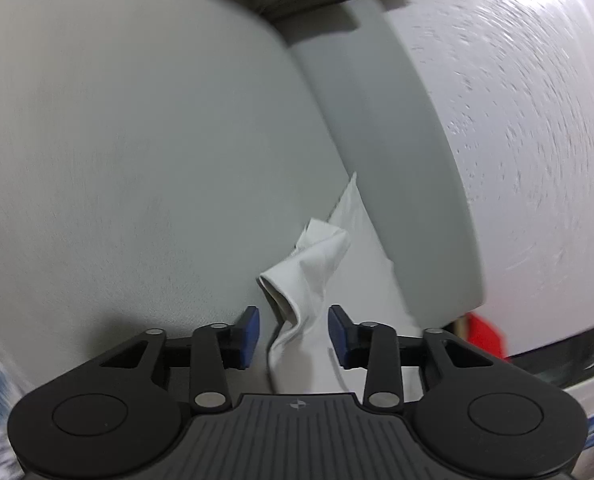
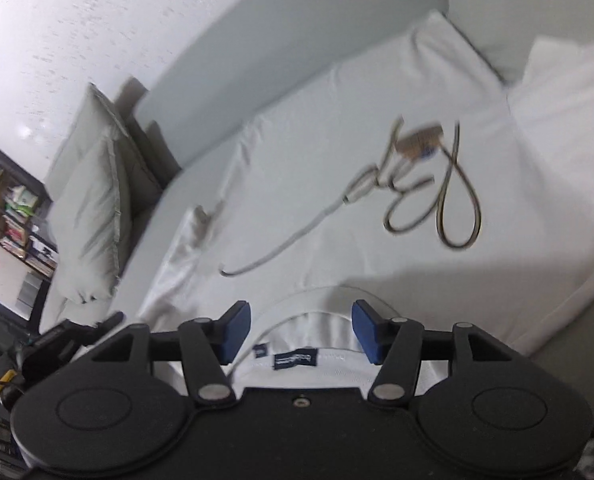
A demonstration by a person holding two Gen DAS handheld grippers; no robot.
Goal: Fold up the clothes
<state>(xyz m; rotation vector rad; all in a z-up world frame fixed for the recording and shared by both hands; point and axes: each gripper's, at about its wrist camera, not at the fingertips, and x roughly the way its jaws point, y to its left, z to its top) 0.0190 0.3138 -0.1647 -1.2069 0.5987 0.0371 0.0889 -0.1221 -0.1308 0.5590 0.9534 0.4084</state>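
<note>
White shirt (image 2: 337,168), seemingly spread flat.

A T-shirt (image 2: 337,184) lies spread flat on the sofa seat (image 2: 145,280), its collar (image 2: 297,356) nearest the right gripper (image 2: 301,332), whose two fingers stand apart on either side of that collar. Behind the shirt runs the sofa backrest (image 2: 281,44). To the shirt's left two cushions (image 2: 93,208) lean at the end of the seat, and beyond them, further left, stands a bookshelf (image 2: 9,212). In the left wrist view, a sleeve (image 1: 309,276) lies on the seat directly before the left gripper (image 1: 294,334), between its parted fingers, with the backrest rising just right of it.
</note>
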